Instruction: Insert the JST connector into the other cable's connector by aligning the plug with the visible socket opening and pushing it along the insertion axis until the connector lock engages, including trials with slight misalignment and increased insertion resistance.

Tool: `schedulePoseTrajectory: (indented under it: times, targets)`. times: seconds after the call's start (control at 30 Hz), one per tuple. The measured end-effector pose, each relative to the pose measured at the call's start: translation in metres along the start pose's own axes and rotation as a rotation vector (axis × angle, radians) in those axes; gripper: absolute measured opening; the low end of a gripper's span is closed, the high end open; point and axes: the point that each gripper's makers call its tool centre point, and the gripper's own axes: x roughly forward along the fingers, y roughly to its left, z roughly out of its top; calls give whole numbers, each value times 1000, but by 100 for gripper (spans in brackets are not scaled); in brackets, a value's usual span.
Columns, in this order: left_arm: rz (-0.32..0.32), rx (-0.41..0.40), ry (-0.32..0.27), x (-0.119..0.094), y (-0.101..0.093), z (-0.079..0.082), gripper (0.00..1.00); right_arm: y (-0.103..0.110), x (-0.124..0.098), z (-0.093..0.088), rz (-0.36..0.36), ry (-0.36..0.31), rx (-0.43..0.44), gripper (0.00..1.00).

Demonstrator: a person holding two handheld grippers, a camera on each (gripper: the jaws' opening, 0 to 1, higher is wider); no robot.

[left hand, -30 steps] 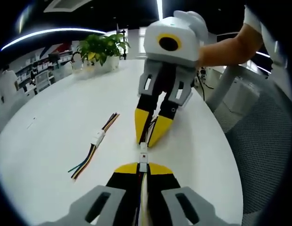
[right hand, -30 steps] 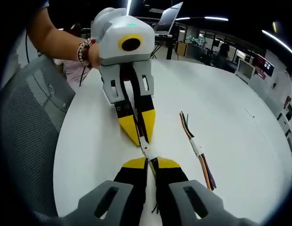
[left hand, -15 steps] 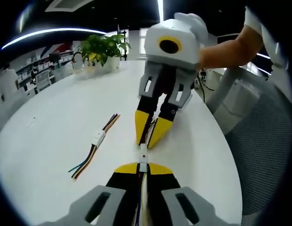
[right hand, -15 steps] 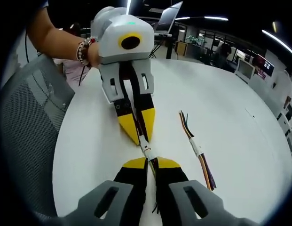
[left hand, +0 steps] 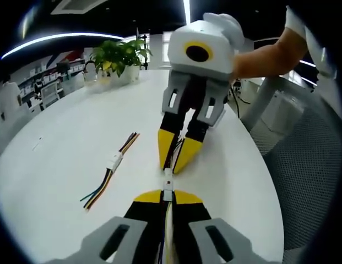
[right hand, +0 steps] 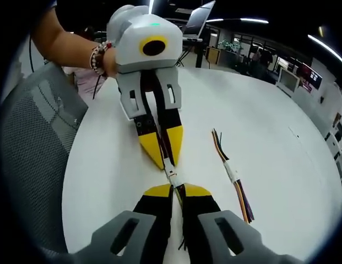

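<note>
White and round, the worktop (left hand: 60, 165) is carrying a potted plant (left hand: 120, 58) at its far edge and a spare joined cable (left hand: 112, 168) lying loose to the left. At centre, the left tongs (left hand: 167, 197) are pinching the plug (left hand: 167, 192) and its wires. Facing them, the right tongs (left hand: 175, 159) are clamping narrowly on the socket (left hand: 168, 176), which is touching the plug end to end just above the worktop. Right of that, a mesh chair (left hand: 308, 176) is standing.
</note>
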Motion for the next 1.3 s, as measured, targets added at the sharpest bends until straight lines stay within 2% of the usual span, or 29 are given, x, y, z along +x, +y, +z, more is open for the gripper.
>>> schedulePoseTrajectory:
  times: [0.03, 0.1, 0.43, 0.47, 0.5, 0.53, 0.57, 0.63, 1.07, 1.3]
  targets:
    - [4, 1, -3, 0, 1, 1, 0, 1, 0, 4, 10, -22, 20, 2]
    - [10, -3, -8, -1, 3, 2, 0, -2, -2, 3, -5, -11, 1, 2]
    - [-10, -7, 2, -1, 0, 1, 0, 2, -2, 3, 17, -21, 13, 2]
    - [-12, -11, -4, -2, 1, 2, 0, 2, -3, 6, 24, -39, 31, 2]
    - [-16, -21, -27, -3, 0, 5, 0, 9, -2, 16, 61, -101, 70, 2]
    - [-14, -60, 2, -6, 1, 2, 0, 5, -4, 9, 29, -57, 98, 2]
    - [-13, -9, -47, -2, 2, 11, 0, 3, -2, 10, 24, -59, 26, 2]
    - [-19, -11, -30, -2, 0, 9, 0, 4, -1, 10, 22, -50, 21, 2]
    - [-29, -15, -14, -2, 1, 11, 0, 1, -2, 10, 24, -74, 73, 2]
    - [-50, 1, -15, 2, 5, 15, 0, -4, -5, 9, 14, -77, 71, 2]
